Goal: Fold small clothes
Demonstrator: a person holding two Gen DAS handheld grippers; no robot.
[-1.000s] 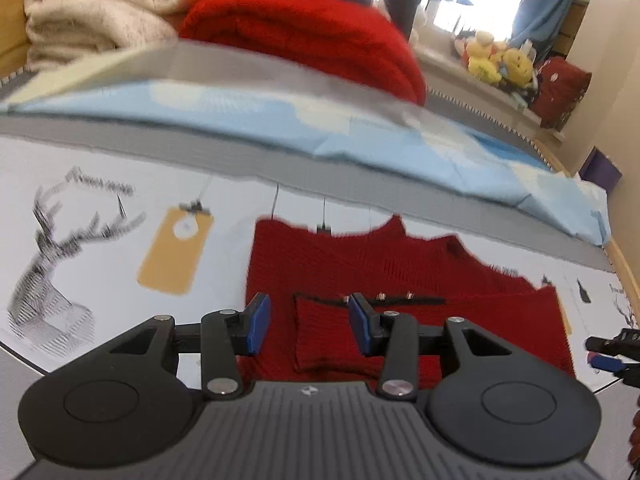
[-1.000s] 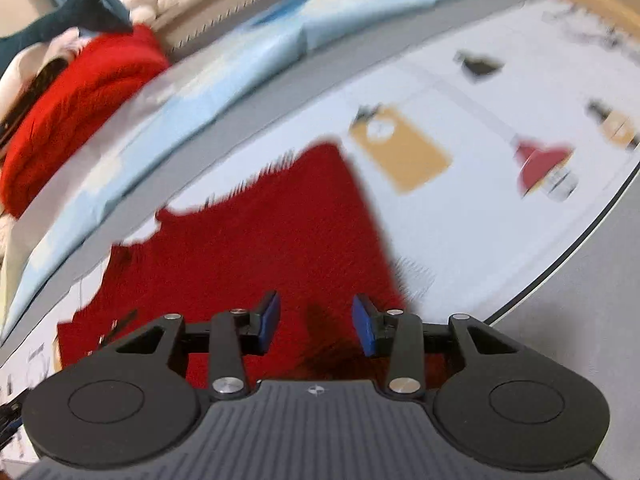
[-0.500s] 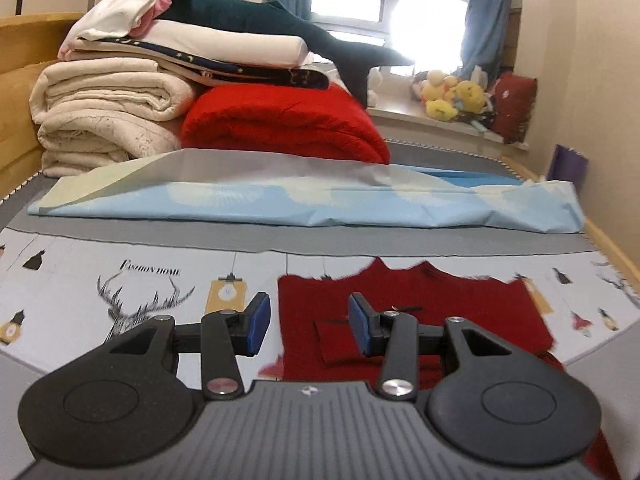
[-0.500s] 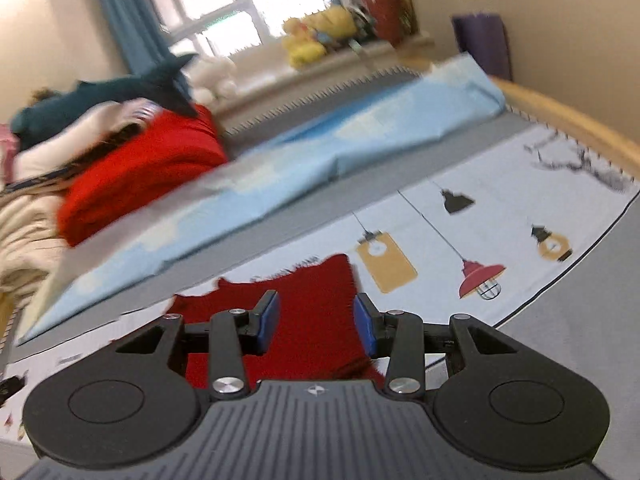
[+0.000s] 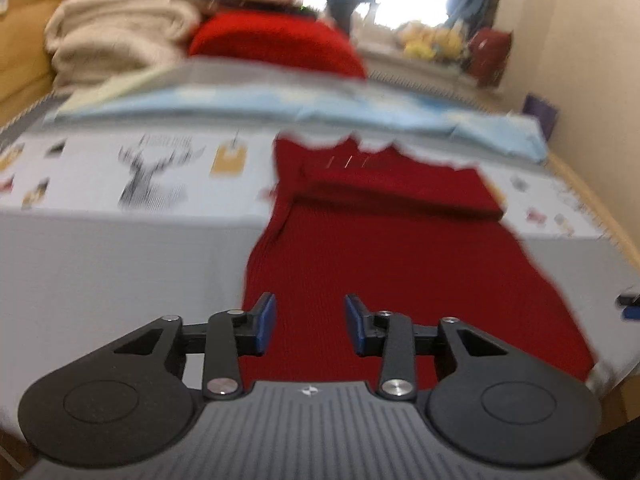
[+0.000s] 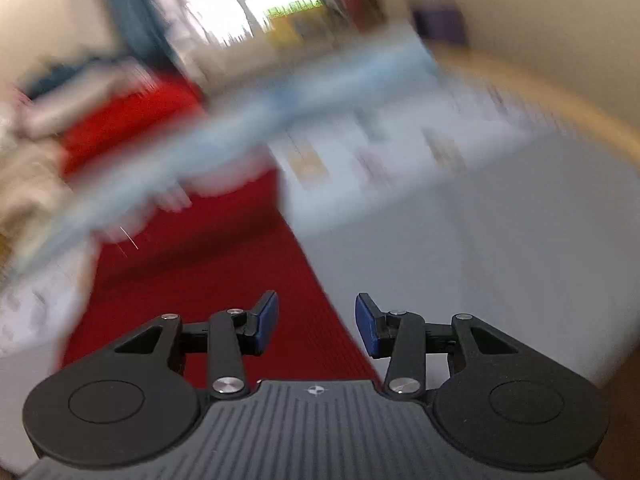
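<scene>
The left gripper (image 5: 310, 323) hangs over the near end of a dark red knit garment (image 5: 400, 240), its blue pads (image 5: 266, 322) apart and closing, with nothing pinched between them. The right gripper (image 6: 316, 324) also stands apart over the garment's (image 6: 208, 280) right edge, clamping nothing. The ribbed garment lies spread lengthwise on the bed, its far part folded into a band on a white printed sheet (image 5: 140, 172), its near part on plain grey cover (image 5: 120, 264). Beyond lie a pale blue cloth (image 5: 280, 100) and a red blanket (image 5: 276, 44).
</scene>
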